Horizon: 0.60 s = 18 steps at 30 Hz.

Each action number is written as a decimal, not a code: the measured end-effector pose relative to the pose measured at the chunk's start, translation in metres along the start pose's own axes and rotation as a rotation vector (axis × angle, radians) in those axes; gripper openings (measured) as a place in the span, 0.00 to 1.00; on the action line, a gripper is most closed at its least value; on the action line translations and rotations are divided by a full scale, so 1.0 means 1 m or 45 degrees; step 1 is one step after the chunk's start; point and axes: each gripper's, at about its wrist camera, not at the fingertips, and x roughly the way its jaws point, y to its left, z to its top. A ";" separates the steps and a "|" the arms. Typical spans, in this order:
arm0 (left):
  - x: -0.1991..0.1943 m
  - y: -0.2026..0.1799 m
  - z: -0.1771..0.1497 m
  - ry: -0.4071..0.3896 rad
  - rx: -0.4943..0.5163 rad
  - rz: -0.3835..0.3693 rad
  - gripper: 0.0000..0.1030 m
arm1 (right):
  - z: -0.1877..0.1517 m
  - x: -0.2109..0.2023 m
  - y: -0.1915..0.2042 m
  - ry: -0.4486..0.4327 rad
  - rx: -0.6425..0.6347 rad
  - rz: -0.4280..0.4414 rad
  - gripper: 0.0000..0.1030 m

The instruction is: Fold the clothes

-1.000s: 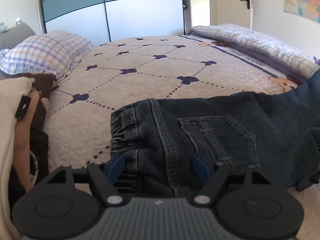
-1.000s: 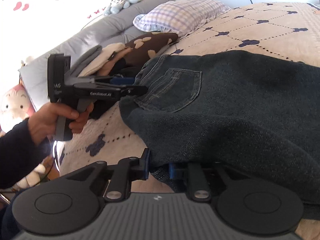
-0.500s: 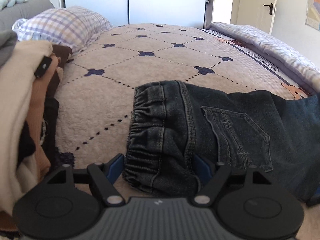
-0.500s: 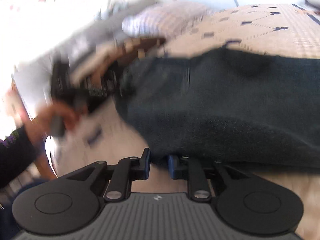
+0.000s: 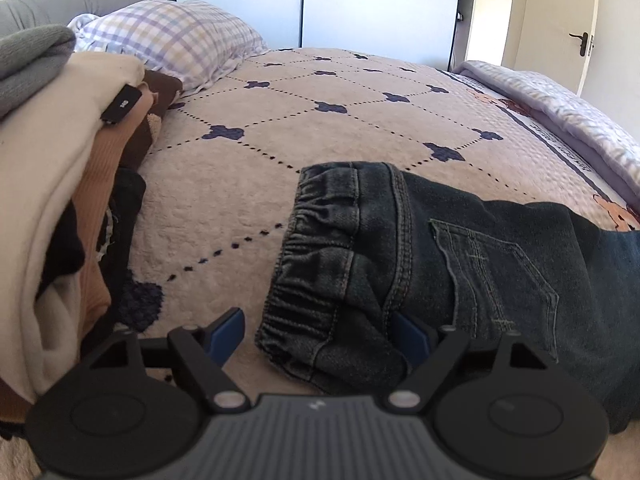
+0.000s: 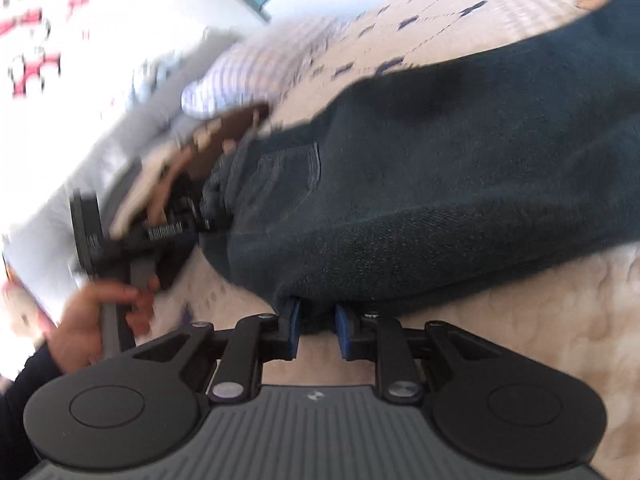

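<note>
Dark blue jeans (image 5: 460, 264) with an elastic waistband lie folded on the bed, waistband toward the left. My left gripper (image 5: 316, 332) is open, its blue pads on either side of the waistband corner. The right wrist view is blurred. It shows the jeans (image 6: 440, 168) from the side, with my right gripper (image 6: 316, 316) shut on their folded edge. The left gripper (image 6: 176, 228), held by a hand, is seen there at the waistband end.
A pile of clothes in cream, orange, brown and grey (image 5: 60, 184) sits at the left. A checked pillow (image 5: 172, 44) lies behind it. A folded lilac quilt (image 5: 560, 112) runs along the bed's right side. The patterned bedspread (image 5: 320, 128) stretches beyond.
The left gripper has drawn back to the left, so the jeans sit further right and the clothes pile looms larger. The right gripper has tilted and moved while holding the jeans' edge.
</note>
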 end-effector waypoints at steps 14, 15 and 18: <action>-0.001 0.000 -0.005 -0.013 -0.003 0.014 0.80 | -0.012 0.007 0.023 0.095 -0.191 0.035 0.49; -0.002 -0.001 -0.004 -0.014 0.001 0.020 0.80 | -0.011 0.008 0.032 0.134 -0.279 0.007 0.49; -0.008 -0.006 -0.005 -0.038 0.063 0.048 0.80 | -0.008 0.005 0.045 0.363 -0.459 0.013 0.30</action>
